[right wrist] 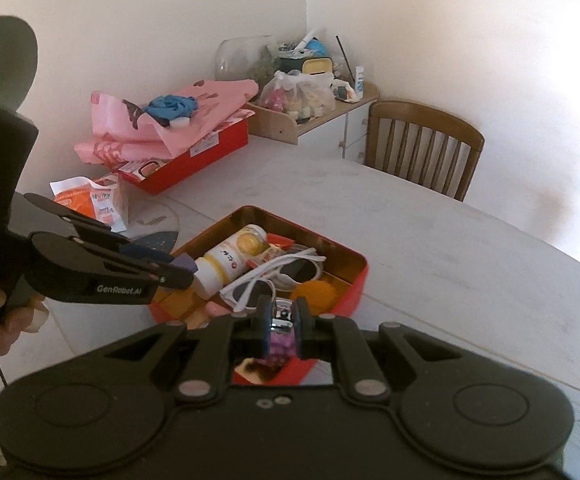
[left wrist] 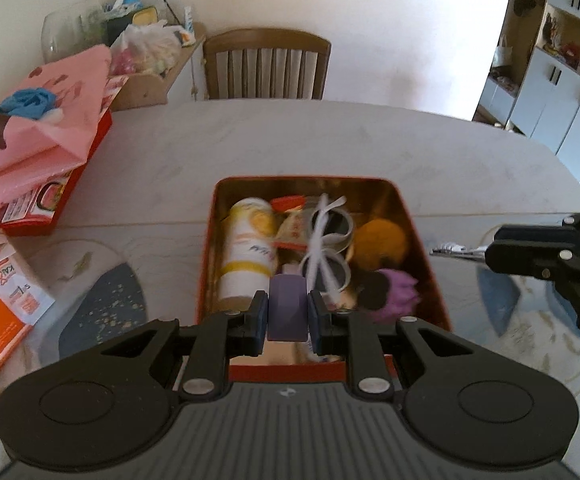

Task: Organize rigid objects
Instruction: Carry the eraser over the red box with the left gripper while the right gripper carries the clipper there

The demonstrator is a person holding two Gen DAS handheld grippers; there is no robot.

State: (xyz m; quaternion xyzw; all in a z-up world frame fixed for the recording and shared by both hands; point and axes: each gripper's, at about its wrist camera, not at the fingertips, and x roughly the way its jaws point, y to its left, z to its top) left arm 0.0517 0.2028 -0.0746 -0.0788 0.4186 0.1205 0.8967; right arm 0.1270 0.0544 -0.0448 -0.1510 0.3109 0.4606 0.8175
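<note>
- left gripper [left wrist: 288, 316] clamped on a purple block [left wrist: 287, 307], pads flat on both side faces; held over the near end of the red tin box [left wrist: 417, 216], no sign of slip.
- right gripper [right wrist: 281, 322] clamped on a small shiny metal piece [right wrist: 282, 315], chrome; looks like a nail clipper but can't tell for sure. Over the tin's near corner.
- Step in hand, my read: drop both into the tin. Lower one at a time, aim for a bare patch, open only once low so nothing bounces out.
- Tin is crowded: white-and-yellow bottle [left wrist: 248, 248] lying along the left side, white sunglasses [left wrist: 327, 248] in the middle, orange ball [left wrist: 381, 240] right, purple fuzzy item [left wrist: 399, 294] near right corner, red snack packet [left wrist: 290, 216] behind.
- Best gap for the block looks like the near edge by the bottle's base.
- Tin: red outside, gold inside, rounded corners, lid off, flat on the white table [left wrist: 329, 140].
</note>
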